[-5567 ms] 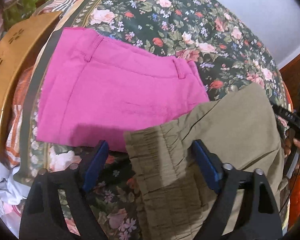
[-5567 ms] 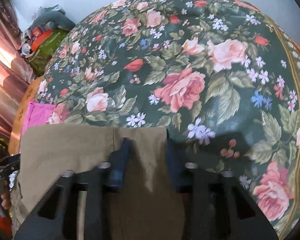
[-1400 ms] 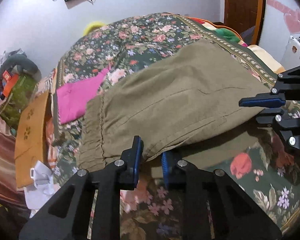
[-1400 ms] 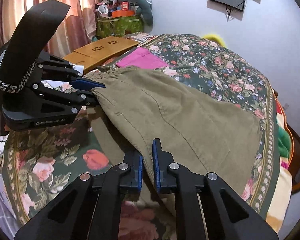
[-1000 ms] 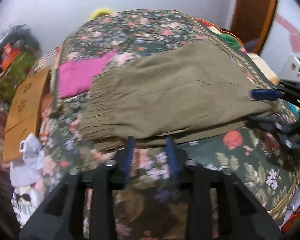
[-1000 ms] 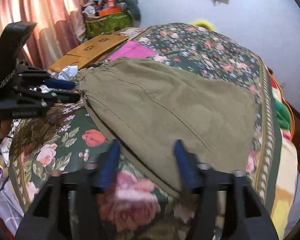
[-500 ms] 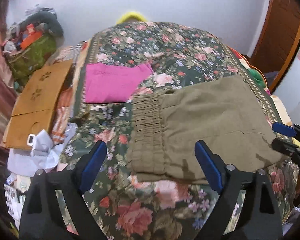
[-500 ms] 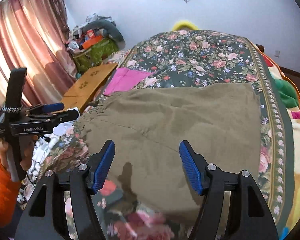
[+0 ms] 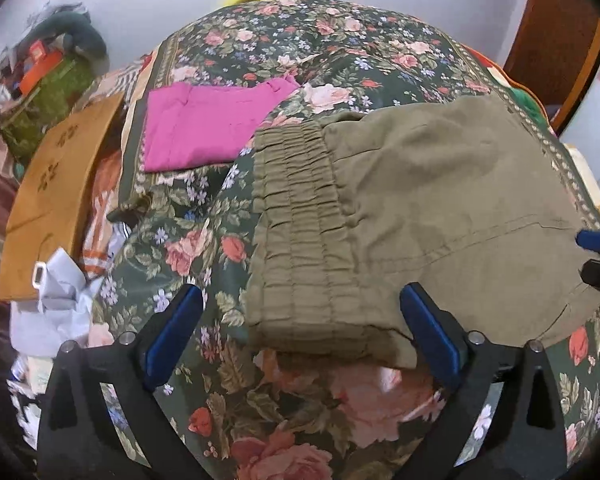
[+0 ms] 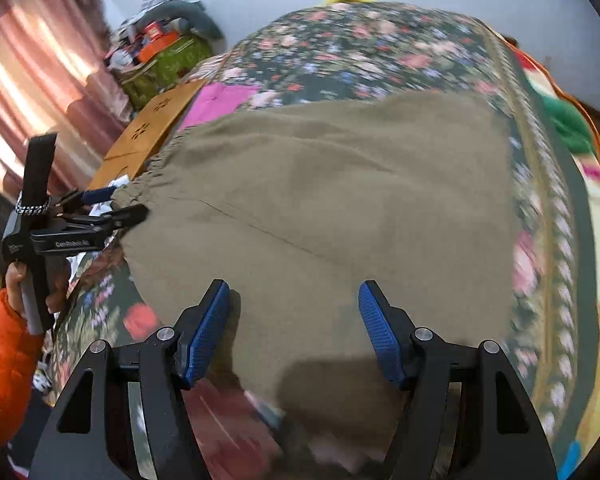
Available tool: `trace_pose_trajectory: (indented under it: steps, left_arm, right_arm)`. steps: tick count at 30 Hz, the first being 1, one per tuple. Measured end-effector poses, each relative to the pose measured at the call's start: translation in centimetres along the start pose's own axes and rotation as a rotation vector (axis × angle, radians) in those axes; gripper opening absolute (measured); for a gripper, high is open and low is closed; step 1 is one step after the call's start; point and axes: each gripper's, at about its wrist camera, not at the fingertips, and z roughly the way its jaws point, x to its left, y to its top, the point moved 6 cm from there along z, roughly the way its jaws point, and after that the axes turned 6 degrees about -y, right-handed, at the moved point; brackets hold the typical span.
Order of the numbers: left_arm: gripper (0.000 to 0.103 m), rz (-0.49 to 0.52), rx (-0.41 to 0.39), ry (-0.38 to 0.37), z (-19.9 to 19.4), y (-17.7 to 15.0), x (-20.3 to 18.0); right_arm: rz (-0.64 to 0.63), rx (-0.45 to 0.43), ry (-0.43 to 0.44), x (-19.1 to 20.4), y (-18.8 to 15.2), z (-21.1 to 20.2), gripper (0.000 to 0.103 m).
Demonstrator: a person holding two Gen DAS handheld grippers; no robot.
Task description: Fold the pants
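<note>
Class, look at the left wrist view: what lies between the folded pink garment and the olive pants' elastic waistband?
Only bare floral bedspread separates pink garment from waistband.

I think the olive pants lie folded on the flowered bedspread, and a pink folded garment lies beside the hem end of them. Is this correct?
Not quite. The pink folded garment lies beside the gathered elastic waistband end of the olive pants, not the hem end. The left wrist view shows this clearly. The rest holds: the pants lie folded on the flowered bedspread.
</note>
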Motion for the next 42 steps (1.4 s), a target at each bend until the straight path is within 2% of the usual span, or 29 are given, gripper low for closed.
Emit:
trace_pose_trajectory:
  steps: [4, 12, 14, 18, 22, 24, 32, 36, 42]
  left_arm:
    - [0.101, -0.054, 0.007, -0.033, 0.1, -0.5, 0.5]
    - [0.101, 0.006, -0.002, 0.042, -0.7, -1.6, -0.3]
    - [0.101, 0.006, 0.003, 0.043, -1.0, -2.0, -0.2]
    - [0.100, -0.003, 0.014, 0.049, -1.5, -2.7, 0.3]
    - [0.100, -0.003, 0.016, 0.117, -2.6, -3.0, 0.8]
    - [0.100, 0.003, -0.002, 0.139, -3.4, -2.7, 0.7]
    - [0.100, -0.041, -0.113, 0.107, -6.9, 1.6, 0.6]
    - [0.100, -0.038, -0.119, 0.132, -6.2, 4.3, 0.8]
    - [0.100, -0.065, -0.080, 0.110, -2.7, 7.6, 1.6]
  right_arm:
    - [0.052, 0.001, -0.041, -2.5, -1.8, -1.8, 0.062]
    - [0.066, -0.025, -0.112, -4.7, -4.2, -4.0, 0.058]
    - [0.093, -0.025, -0.114, -5.4, -4.6, -4.3, 0.058]
    - [0.131, -0.012, -0.141, -7.2, -5.6, -4.6, 0.051]
    - [0.130, -0.004, -0.156, -7.9, -5.9, -5.8, 0.051]
    - [0.127, -0.012, -0.157, -8.0, -5.5, -6.3, 0.051]
    - [0.106, -0.146, -0.151, -8.9, -0.1, -8.6, 0.053]
    - [0.093, -0.182, -0.148, -9.5, 2.6, -8.2, 0.053]
    - [0.076, -0.190, -0.156, -11.2, 6.8, -5.8, 0.055]
